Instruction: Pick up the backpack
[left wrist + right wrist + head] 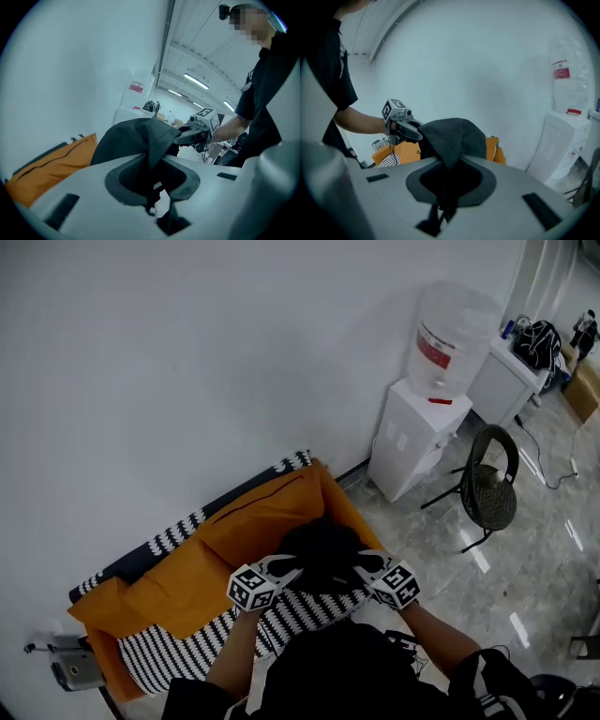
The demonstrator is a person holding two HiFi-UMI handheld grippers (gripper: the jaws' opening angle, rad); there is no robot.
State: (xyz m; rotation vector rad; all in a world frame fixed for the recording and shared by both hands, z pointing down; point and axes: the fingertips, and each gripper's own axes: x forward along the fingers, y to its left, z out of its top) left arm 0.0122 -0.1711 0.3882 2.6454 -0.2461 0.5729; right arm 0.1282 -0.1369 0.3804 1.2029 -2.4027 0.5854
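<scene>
A black backpack (323, 554) hangs between the two grippers, lifted above the orange sofa (234, 540). My left gripper (281, 570) is shut on the backpack's dark fabric (140, 136) at its left side. My right gripper (367, 571) is shut on the fabric (454, 136) at its right side. In each gripper view the cloth runs down into the jaws, with zipper teeth showing below. The right gripper (190, 136) shows across the bag in the left gripper view, and the left gripper (410, 131) shows across it in the right gripper view.
The sofa has a black-and-white striped seat (187, 648) and stands against a white wall. A white water dispenser (422, 418) with a large bottle is to the right, beside a black chair (487, 488). Grey tiled floor lies on the right.
</scene>
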